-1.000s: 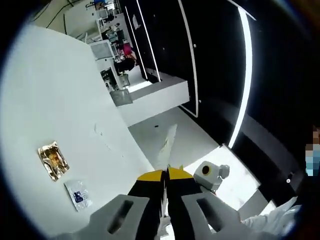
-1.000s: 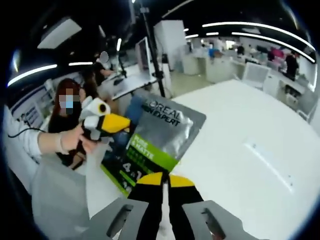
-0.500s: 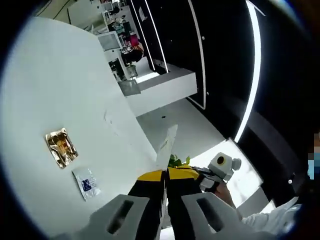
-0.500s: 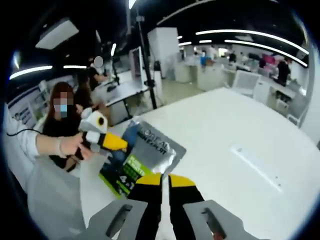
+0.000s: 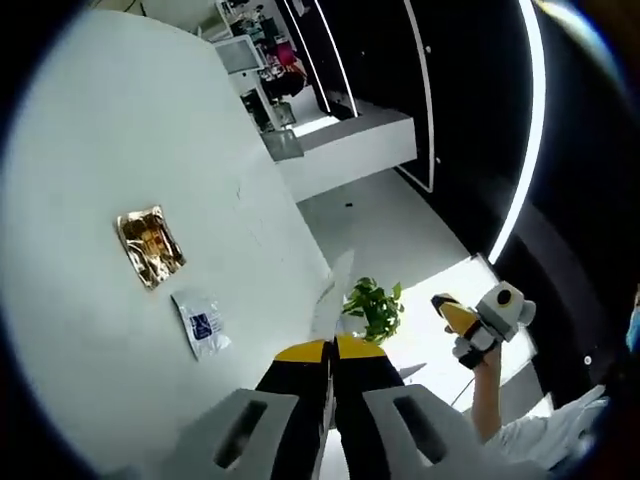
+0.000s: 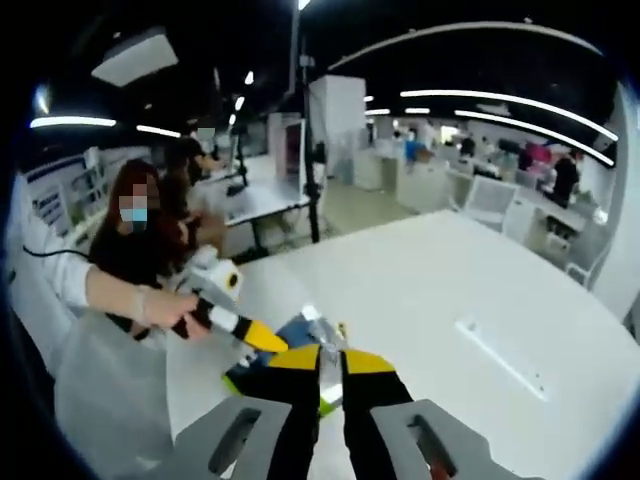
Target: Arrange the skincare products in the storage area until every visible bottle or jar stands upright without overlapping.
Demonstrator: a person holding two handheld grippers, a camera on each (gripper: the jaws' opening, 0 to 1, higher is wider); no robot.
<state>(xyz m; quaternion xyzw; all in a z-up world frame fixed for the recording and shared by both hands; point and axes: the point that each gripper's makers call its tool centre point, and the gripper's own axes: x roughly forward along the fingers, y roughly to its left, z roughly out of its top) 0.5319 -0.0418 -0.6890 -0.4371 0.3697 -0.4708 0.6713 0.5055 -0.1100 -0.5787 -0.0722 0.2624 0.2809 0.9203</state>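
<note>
- While its jaws press together on a thin sachet edge point(image 5: 331, 300), the left gripper point(image 5: 331, 352) hangs over the table point(image 5: 90, 120).
- Beyond lie a white packet point(image 5: 203, 322) and gold packet point(image 5: 148, 244).
- The right gripper point(image 6: 330, 357) pinches a green-and-blue sachet point(image 6: 300, 335) above the table point(image 6: 430, 290).

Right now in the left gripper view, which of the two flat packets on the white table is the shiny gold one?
The gold foil sachet, lying farther from the left claw. The nearer sachet is white with a blue mark.
</note>
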